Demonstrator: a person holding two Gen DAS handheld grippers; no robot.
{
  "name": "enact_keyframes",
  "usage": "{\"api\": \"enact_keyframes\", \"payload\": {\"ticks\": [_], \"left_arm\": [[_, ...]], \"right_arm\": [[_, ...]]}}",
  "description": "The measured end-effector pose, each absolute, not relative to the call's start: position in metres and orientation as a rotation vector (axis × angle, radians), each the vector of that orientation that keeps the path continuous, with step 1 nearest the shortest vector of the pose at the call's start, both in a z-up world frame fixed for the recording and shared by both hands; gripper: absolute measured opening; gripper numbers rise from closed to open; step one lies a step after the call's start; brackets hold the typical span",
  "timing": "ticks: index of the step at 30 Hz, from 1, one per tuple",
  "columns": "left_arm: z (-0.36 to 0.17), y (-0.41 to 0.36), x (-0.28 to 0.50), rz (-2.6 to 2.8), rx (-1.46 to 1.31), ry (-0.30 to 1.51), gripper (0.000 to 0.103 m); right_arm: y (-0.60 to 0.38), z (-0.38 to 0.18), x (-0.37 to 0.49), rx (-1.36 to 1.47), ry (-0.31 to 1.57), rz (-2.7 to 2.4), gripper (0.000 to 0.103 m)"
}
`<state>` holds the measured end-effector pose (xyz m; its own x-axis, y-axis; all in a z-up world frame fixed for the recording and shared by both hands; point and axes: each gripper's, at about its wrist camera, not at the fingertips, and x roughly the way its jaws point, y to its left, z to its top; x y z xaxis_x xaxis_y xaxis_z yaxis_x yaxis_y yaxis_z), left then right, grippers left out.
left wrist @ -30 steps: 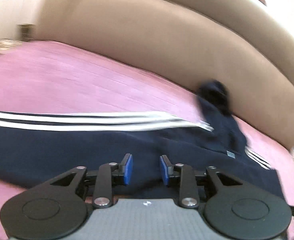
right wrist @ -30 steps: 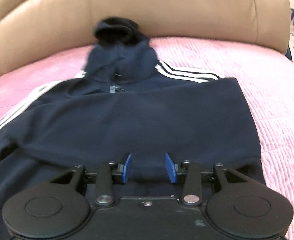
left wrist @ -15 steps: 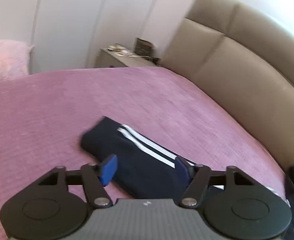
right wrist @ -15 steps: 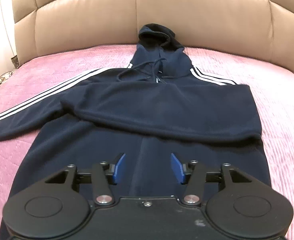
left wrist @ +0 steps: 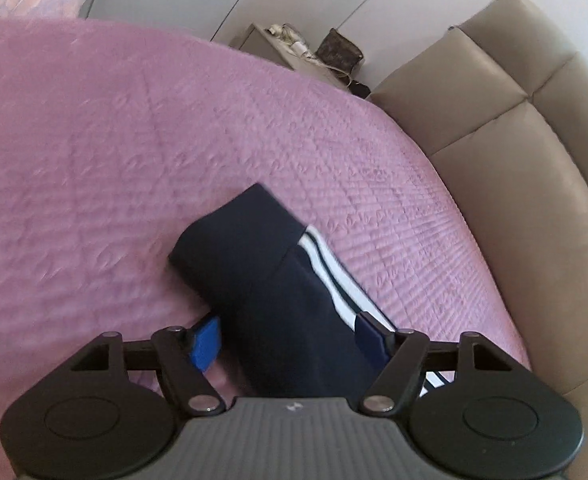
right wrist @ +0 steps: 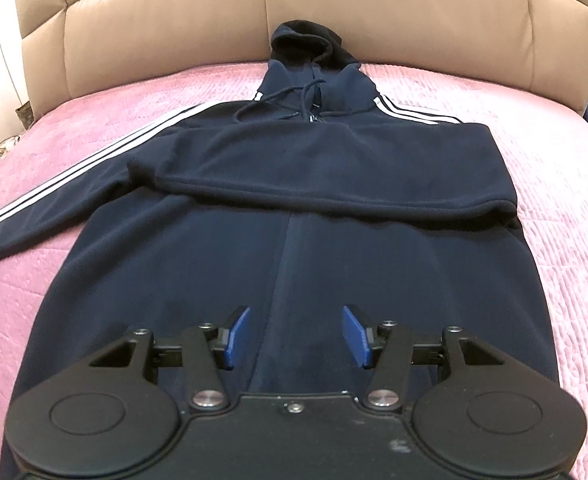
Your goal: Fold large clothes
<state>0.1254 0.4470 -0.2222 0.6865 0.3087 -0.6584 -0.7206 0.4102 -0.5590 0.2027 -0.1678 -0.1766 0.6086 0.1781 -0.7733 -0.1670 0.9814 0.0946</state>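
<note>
Navy hoodie (right wrist: 294, 208) lay face up on the pink bedspread (right wrist: 565, 208), hood toward the tan headboard (right wrist: 174, 20).

One sleeve was folded across the chest; the other sleeve (left wrist: 278, 280), with white stripes, stretched out flat over the spread, well apart from the body. The left gripper (left wrist: 290, 338) was spread wide, its 2 blue pads straddling that sleeve just behind the cuff, not pinching it. The right gripper (right wrist: 297, 336) hung over the lower front near the hem, its 2 pads parted and holding nothing. A nightstand (left wrist: 290, 50) with small clutter stood beside the headboard.
</note>
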Motion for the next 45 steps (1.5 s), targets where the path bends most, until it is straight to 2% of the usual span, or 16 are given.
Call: {"api": "enact_keyframes", "payload": {"ticks": [1,2,3,4,6,12,23,27,32,34,36,37,39,40,44,45], "left_arm": [[-0.223,0.449,0.134,0.689,-0.918,0.518,0.071],[-0.221,0.450,0.141,0.701,-0.892,0.528,0.059],[-0.219,0.450,0.148,0.709,-0.861,0.543,0.028],[-0.217,0.450,0.154,0.701,-0.832,0.567,0.011],[-0.209,0.441,0.162,0.682,-0.769,0.571,0.011],[-0.147,0.369,0.175,0.489,-0.549,0.440,0.011],[-0.067,0.152,0.232,-0.090,-0.357,0.279,0.011],[-0.067,0.065,0.252,-0.312,-0.309,0.282,0.011],[-0.110,-0.043,0.276,-0.404,-0.160,0.360,0.012],[-0.139,-0.078,0.285,-0.394,-0.080,0.420,0.016],[-0.174,-0.098,0.294,-0.407,-0.031,0.522,0.038],[-0.189,-0.104,0.299,-0.423,-0.016,0.580,0.041],[-0.205,-0.103,0.300,-0.440,-0.007,0.645,0.041],[-0.206,-0.098,0.298,-0.445,-0.009,0.653,0.042],[-0.192,-0.060,0.288,-0.473,-0.111,0.630,0.071],[-0.187,-0.049,0.281,-0.481,-0.139,0.619,0.071]], "right_arm": [[-0.168,-0.178,0.203,0.016,0.899,0.197,0.063],[-0.169,-0.180,0.203,0.021,0.903,0.194,0.063],[-0.170,-0.183,0.203,0.028,0.907,0.187,0.063],[-0.171,-0.185,0.204,0.034,0.910,0.183,0.063],[-0.173,-0.189,0.204,0.049,0.914,0.180,0.063],[-0.181,-0.184,0.205,0.082,0.893,0.187,0.062],[-0.212,-0.136,0.226,0.160,0.749,0.163,0.062],[-0.230,-0.119,0.236,0.179,0.682,0.141,0.062],[-0.252,-0.128,0.250,0.194,0.670,0.083,0.062],[-0.261,-0.138,0.257,0.210,0.693,0.065,0.062],[-0.266,-0.150,0.263,0.227,0.722,0.058,0.062],[-0.268,-0.157,0.266,0.234,0.739,0.059,0.062],[-0.273,-0.168,0.274,0.258,0.771,0.073,0.075],[-0.275,-0.172,0.278,0.272,0.780,0.078,0.076],[-0.283,-0.178,0.292,0.343,0.784,0.110,0.077],[-0.283,-0.177,0.295,0.361,0.783,0.116,0.078]]}}
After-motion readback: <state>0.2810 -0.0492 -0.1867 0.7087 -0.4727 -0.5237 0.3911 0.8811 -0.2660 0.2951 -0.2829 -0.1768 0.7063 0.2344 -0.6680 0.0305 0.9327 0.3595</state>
